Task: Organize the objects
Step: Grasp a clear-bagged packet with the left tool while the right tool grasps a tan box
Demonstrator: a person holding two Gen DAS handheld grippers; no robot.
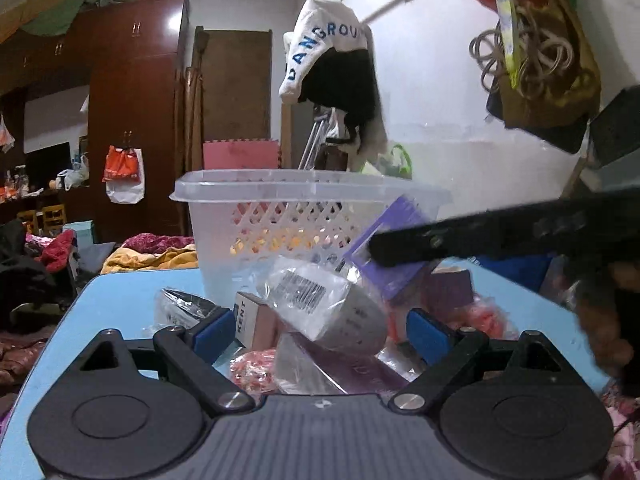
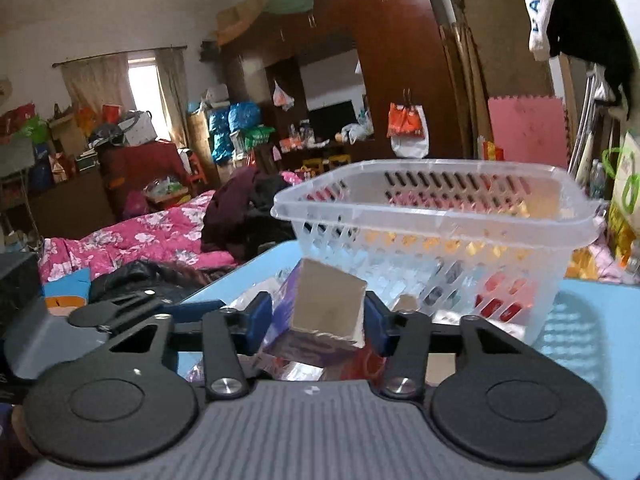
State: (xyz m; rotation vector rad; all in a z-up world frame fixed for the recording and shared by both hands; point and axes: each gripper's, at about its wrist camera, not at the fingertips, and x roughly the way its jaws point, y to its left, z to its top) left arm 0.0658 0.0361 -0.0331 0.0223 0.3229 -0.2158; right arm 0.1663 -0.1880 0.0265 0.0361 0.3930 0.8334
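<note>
A clear plastic basket (image 1: 256,186) (image 2: 440,216) stands on the light blue table (image 1: 116,296) (image 2: 592,320). My right gripper (image 2: 316,320) is shut on a purple box (image 2: 320,316) (image 1: 394,224) and holds it above the table, in front of the basket. In the left wrist view the right gripper (image 1: 480,240) reaches in from the right. My left gripper (image 1: 320,334) is open around a grey plastic-wrapped cylinder (image 1: 328,306) with a barcode, pads apart from it. Below lie a "KENT" box (image 1: 254,320), wrapped packets and pink items (image 1: 250,372).
A wrapped dark packet (image 1: 180,308) lies left of the pile. The basket holds several small items (image 2: 496,304). A bed with pink floral bedding (image 2: 152,236) and clothes lies beyond the table's far edge. Bags (image 1: 536,48) hang at the right wall.
</note>
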